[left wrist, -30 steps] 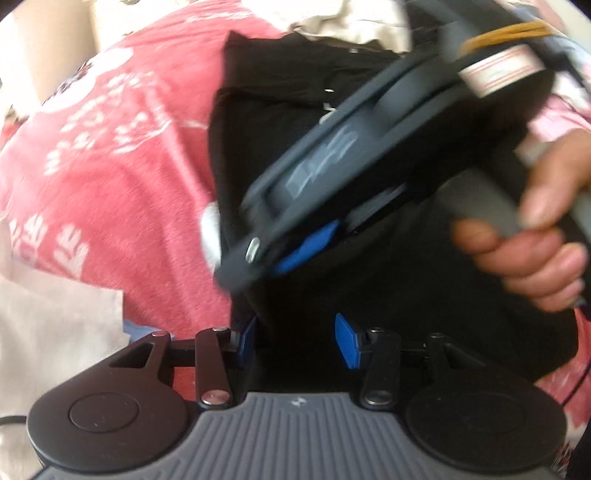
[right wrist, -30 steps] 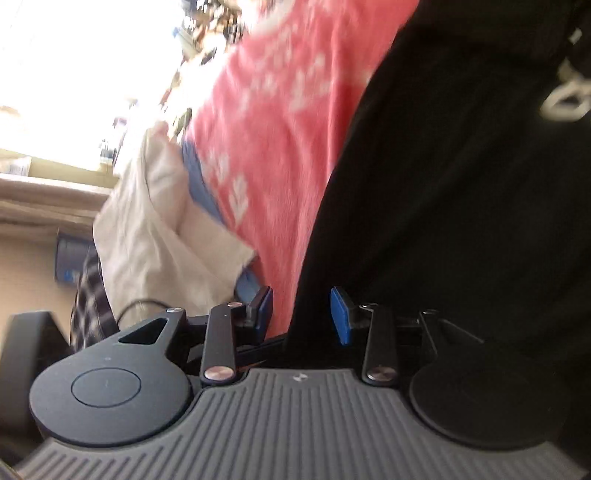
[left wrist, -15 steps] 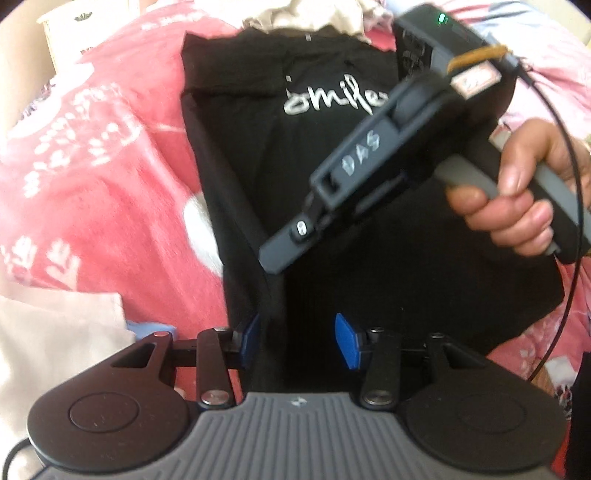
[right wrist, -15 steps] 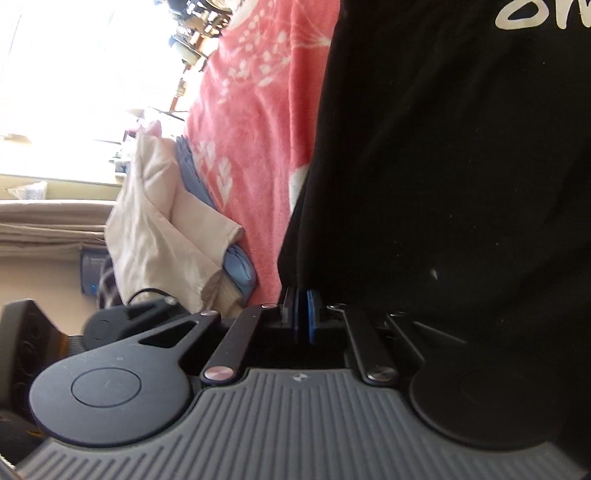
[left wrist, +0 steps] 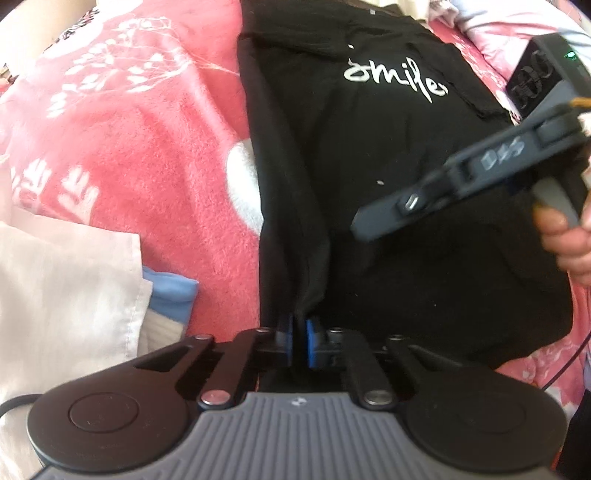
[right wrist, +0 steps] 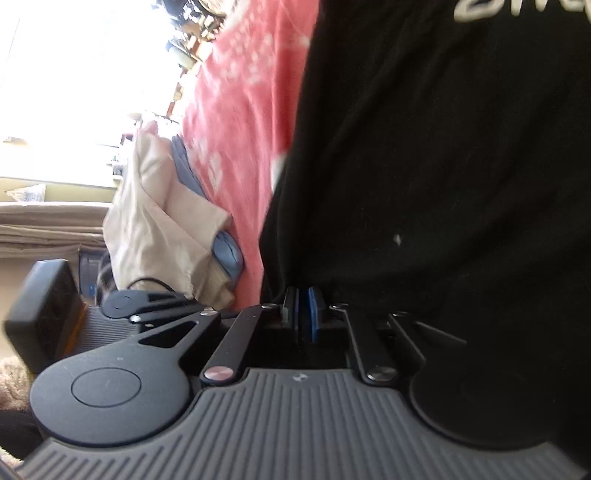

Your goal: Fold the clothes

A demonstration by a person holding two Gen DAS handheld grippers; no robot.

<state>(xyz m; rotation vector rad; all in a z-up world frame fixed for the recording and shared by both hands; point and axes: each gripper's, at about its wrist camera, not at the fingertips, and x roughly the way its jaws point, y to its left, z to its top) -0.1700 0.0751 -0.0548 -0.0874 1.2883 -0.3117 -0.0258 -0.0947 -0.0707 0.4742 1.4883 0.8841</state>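
A black T-shirt (left wrist: 369,177) with white lettering lies on a pink flowered blanket (left wrist: 140,140). My left gripper (left wrist: 300,341) is shut on the shirt's near hem at its left side; the cloth bunches up between the blue pads. My right gripper (right wrist: 303,314) is shut on the black shirt (right wrist: 443,166) too, on an edge of it. In the left wrist view the right gripper's body shows above the shirt's right half, held by a hand (left wrist: 565,236); its fingertips are hidden there.
A beige cloth (left wrist: 62,295) over a light blue garment (left wrist: 170,291) lies at the near left of the blanket; both show in the right wrist view (right wrist: 162,221). A pale garment (left wrist: 476,22) lies at the far right. A black cable (left wrist: 569,365) trails at right.
My left gripper was open around the hem and has shut on it. My right gripper shut on the shirt half a second ago and has moved right across the shirt.
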